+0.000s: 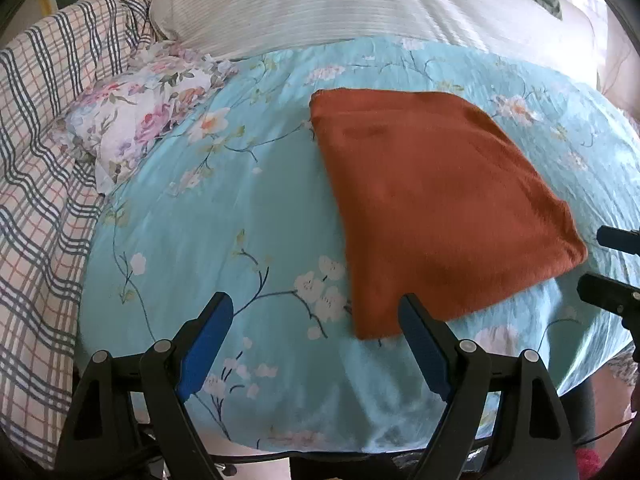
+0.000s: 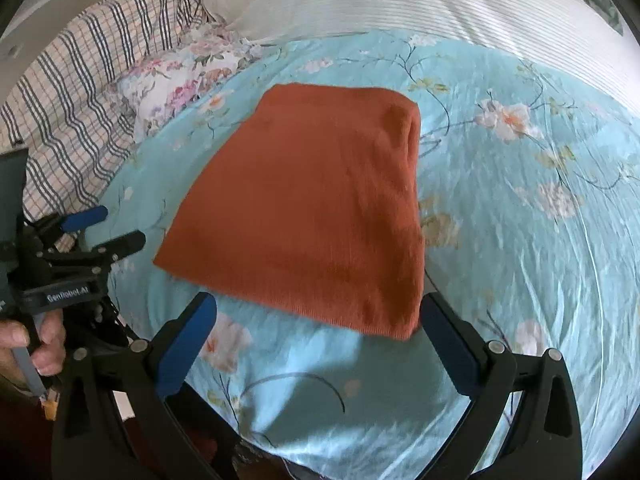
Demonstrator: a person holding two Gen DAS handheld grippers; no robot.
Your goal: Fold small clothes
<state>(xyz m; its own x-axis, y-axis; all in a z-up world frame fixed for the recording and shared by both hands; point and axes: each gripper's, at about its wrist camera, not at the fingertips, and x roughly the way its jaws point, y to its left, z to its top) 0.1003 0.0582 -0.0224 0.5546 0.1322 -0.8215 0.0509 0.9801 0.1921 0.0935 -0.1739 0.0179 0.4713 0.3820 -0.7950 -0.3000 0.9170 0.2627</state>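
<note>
Lying flat on the bed, the folded rust-orange garment sits on the turquoise floral sheet, already a neat rectangle. Both tongs are spread wide with nothing pinched. The left tongs hover just at the cloth's near-left corner; the right-side blue pad overlaps that corner in the left wrist view, though the blur makes it hard to say if it actually touches. The right tongs straddle the near edge of the garment, with one pad right by the near-right corner, again looks like no grip. In the right wrist view a hand holds the other tool's handle off to the left. A small floral cloth is bunched up by the plaid blanket, with a striped white pillow behind.
</note>
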